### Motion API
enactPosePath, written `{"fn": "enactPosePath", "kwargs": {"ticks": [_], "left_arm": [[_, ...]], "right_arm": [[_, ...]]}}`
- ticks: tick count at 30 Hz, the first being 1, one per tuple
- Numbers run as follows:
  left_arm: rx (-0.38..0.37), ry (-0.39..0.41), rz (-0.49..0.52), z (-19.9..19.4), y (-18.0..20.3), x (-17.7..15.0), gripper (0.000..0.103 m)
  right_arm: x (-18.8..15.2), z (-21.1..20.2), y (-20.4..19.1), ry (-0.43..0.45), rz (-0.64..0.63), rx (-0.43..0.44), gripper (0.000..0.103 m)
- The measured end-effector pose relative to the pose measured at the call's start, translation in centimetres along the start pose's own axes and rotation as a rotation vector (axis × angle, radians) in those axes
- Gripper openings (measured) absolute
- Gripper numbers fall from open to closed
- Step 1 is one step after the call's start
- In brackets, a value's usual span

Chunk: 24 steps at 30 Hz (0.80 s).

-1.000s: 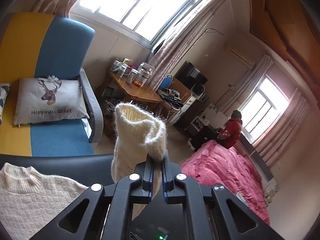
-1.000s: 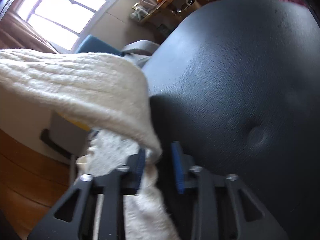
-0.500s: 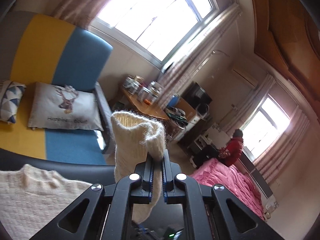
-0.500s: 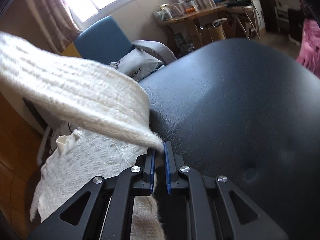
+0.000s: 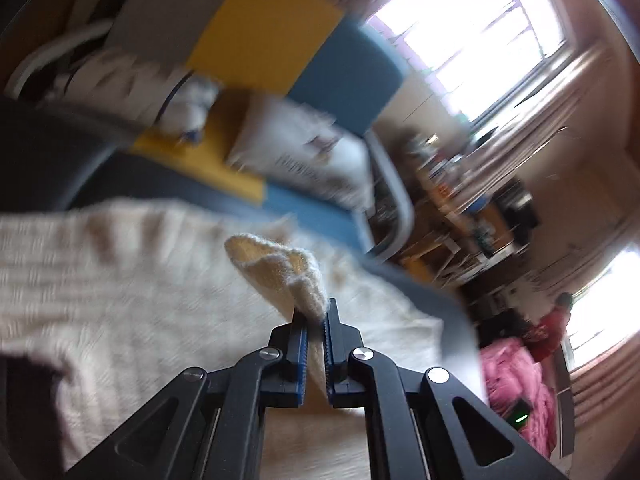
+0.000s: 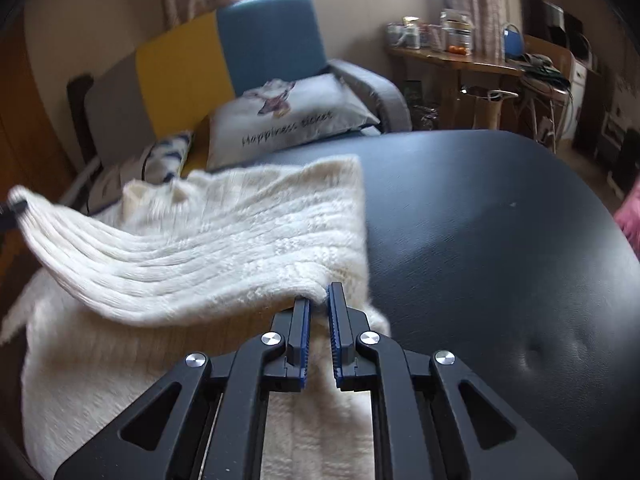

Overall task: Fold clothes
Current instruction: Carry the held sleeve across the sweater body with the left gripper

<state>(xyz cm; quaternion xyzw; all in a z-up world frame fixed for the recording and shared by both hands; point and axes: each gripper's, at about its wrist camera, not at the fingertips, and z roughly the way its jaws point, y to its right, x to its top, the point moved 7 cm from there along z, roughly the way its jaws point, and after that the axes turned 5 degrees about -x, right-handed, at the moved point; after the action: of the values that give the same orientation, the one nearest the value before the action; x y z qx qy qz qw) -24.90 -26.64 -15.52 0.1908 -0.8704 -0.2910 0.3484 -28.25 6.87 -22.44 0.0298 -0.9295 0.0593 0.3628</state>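
A cream knitted sweater (image 6: 224, 240) lies on a black padded surface (image 6: 500, 240). Its ribbed hem is lifted and stretched between both grippers. My right gripper (image 6: 318, 300) is shut on one corner of that hem, at the sweater's right edge. At the far left of the right wrist view the other corner is pinched by the left gripper's dark tip (image 6: 12, 208). In the blurred left wrist view my left gripper (image 5: 314, 316) is shut on a bunched end of the hem (image 5: 280, 276), low over the sweater's body (image 5: 120, 280).
Behind the black surface stands a yellow and blue sofa (image 6: 240, 48) with a deer-print cushion (image 6: 288, 116). A cluttered wooden table (image 6: 452, 60) stands under the window. A pink bed (image 5: 516, 392) and a person in red (image 5: 552, 328) are at the right.
My left gripper has swung down with the hem, from up in the air to just above the sweater. My right gripper closed on the hem corner and rolled upright.
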Motion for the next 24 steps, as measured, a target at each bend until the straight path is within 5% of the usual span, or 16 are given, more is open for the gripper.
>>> {"fn": "enactPosePath", "kwargs": {"ticks": [5, 11, 17, 24], "left_arm": [[0.046, -0.023, -0.036, 1.1, -3.2, -1.7, 0.005], [0.032, 0.052, 0.064, -0.5, -1.4, 0.0, 0.006], [0.160, -0.113, 0.019, 2.6, -5.6, -3.0, 0.006], [0.040, -0.114, -0.179, 2.2, -8.7, -3.5, 0.014]], "right_arm": [[-1.1, 0.9, -0.4, -0.042, -0.048, -0.035, 0.009], [-0.6, 0.2, -0.4, -0.027, -0.069, -0.049, 0.009], [-1.6, 1.3, -0.7, -0.067, -0.099, -0.060, 0.009], [-1.6, 1.6, -0.6, -0.071, -0.104, -0.055, 0.010]]}}
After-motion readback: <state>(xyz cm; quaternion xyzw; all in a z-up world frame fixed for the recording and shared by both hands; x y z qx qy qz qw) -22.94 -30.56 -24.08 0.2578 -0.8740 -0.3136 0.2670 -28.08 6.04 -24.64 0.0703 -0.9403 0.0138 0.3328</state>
